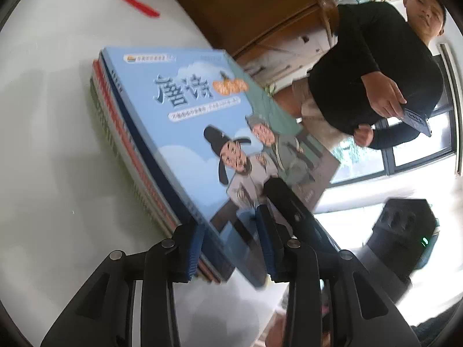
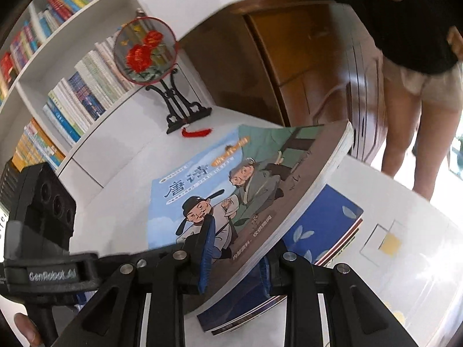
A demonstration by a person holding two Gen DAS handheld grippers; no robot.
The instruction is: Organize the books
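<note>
Nearest, the right gripper (image 2: 235, 263) has its blue pads either side of the pale blue picture book (image 2: 231, 190), apparently pinching its near edge. The left gripper (image 1: 231, 240) straddles the same book's corner, pads slightly apart; contact is unclear. Beneath lies the book stack (image 1: 127, 133) on the white table (image 1: 49, 150). At one o'clock stands a person (image 1: 376, 66).

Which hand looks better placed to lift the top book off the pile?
Right, probably. The right gripper has the edge of the tilted top book between its fingers; the left gripper straddles the whole corner of the pile.
</note>
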